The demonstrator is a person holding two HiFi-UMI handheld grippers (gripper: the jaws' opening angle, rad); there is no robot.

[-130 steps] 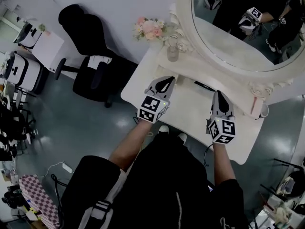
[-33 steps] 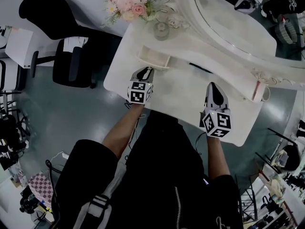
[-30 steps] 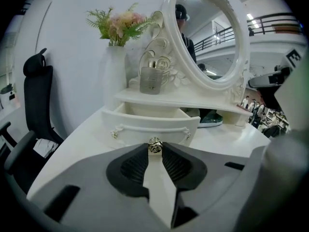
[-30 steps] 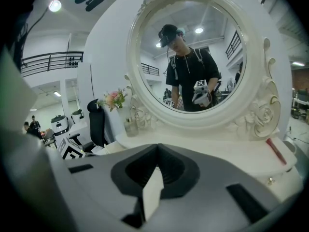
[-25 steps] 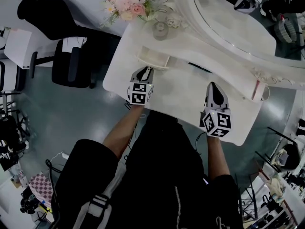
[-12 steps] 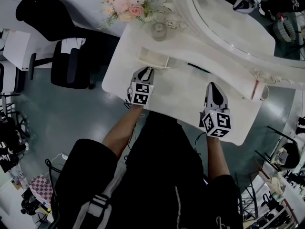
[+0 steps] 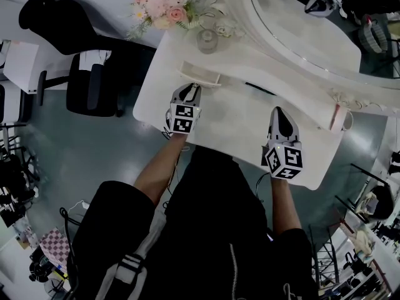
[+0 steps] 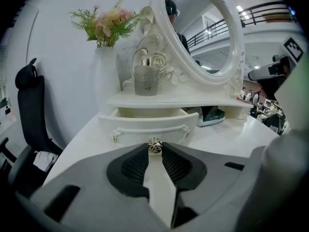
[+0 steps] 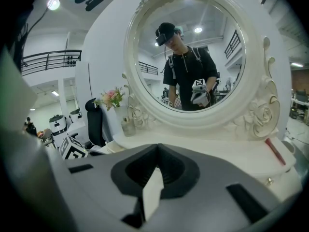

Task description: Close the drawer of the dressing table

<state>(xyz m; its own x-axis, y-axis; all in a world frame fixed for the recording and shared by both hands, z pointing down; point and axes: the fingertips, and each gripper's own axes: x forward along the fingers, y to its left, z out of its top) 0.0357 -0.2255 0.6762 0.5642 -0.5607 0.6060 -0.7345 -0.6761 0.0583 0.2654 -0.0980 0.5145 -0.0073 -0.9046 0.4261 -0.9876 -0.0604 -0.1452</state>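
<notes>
While our left hand-held gripper (image 8: 154, 152) is clenched at its tips on a small round brass-coloured metal knob (image 8: 154, 146), we see that knob at the middle of the front of the cream-white curved-front drawer (image 8: 148, 124). The drawer stands pulled out from under a low white shelf (image 8: 174, 100) at the back left of the white dressing table (image 7: 237, 127). Our right hand-held gripper (image 9: 155, 170) has its jaws pressed together with nothing between them. It hangs over the right half of the table, well apart from the drawer. On the shelf above the drawer stands a frosted glass tumbler (image 8: 146, 80), with a bunch of pink and white flowers (image 8: 107, 23) behind it to the left. A large oval white-framed mirror (image 7: 300, 24) rises at the table's back edge. A black office chair (image 7: 94, 86) stands on the floor beyond the table's left end.
</notes>
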